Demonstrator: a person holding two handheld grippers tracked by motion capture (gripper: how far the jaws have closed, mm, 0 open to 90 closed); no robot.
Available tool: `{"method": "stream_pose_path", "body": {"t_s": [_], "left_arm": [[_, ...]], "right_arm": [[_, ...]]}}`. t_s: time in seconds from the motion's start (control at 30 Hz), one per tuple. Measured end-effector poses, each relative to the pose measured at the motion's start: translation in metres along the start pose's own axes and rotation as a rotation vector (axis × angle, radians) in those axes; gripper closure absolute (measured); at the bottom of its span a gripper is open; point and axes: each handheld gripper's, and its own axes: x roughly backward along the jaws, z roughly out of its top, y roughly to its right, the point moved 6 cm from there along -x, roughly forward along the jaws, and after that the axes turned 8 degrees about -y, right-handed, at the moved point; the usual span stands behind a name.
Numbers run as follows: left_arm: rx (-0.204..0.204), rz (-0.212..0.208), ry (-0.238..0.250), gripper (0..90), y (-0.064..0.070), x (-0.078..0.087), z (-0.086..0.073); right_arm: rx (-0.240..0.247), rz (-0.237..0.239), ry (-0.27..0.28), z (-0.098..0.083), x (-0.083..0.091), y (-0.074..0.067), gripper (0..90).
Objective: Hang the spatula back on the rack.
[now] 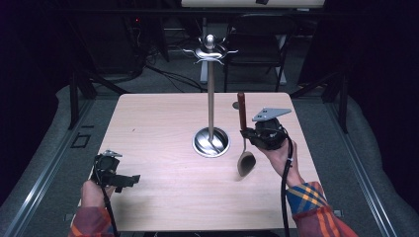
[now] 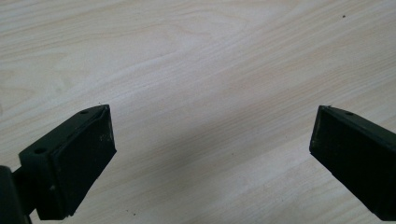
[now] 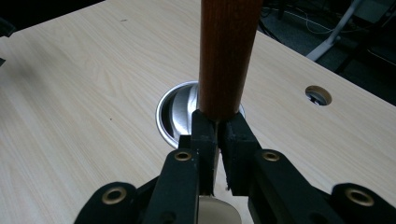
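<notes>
Here the right gripper clamps the spoon upright, seemingly on its thin neck; the left gripper gapes over bare table.

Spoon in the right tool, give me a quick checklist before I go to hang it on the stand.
1. Right tool clamped on the spoon just below its wooden handle: ok.
2. Spoon upright, bowl down, clear of the table: ok.
3. Stand upright on its round base: ok.
4. Free hook at the stand's top: cannot tell, too small.
5. Hanging hole in the handle end: cannot tell.
6. Left tool open, holding nothing, away from the stand: ok.
</notes>
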Motion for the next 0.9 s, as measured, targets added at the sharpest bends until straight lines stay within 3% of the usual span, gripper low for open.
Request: {"method": "stream_pose_path", "body": {"t_s": [0.9], "left_arm": [[0.003, -0.010, 0.000, 0.1, 0.001, -0.001, 0.000]], "right_arm": [[0.024, -0.014, 0.010, 0.034, -0.003, -0.005, 84.0]]}}
